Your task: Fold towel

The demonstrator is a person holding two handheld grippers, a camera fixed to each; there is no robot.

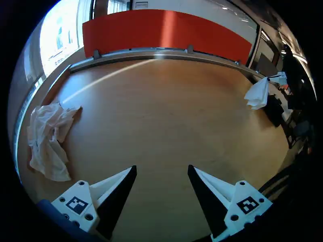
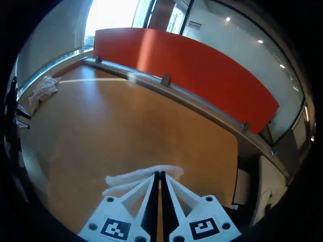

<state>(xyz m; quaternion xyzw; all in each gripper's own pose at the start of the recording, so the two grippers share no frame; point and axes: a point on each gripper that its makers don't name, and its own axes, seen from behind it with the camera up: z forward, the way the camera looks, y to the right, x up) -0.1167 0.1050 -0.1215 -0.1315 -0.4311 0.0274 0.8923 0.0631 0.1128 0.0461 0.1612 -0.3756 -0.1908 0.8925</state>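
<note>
A white towel (image 2: 139, 177) sits at the tips of my right gripper (image 2: 158, 174), whose fingers are shut on its edge just above the wooden table (image 2: 121, 121). In the left gripper view this same towel (image 1: 257, 93) hangs bunched at the table's far right. My left gripper (image 1: 161, 169) is open over bare wood with nothing between its fingers. A crumpled pile of white towels (image 1: 48, 141) lies at the table's left edge, well left of the left gripper. That pile (image 2: 42, 90) appears small and far off to the left in the right gripper view.
An orange divider panel (image 1: 165, 30) on a metal rail runs along the table's far edge. The same panel (image 2: 194, 64) crosses the right gripper view. Windows lie beyond the left side. Dark office furniture (image 1: 278, 109) stands past the table's right edge.
</note>
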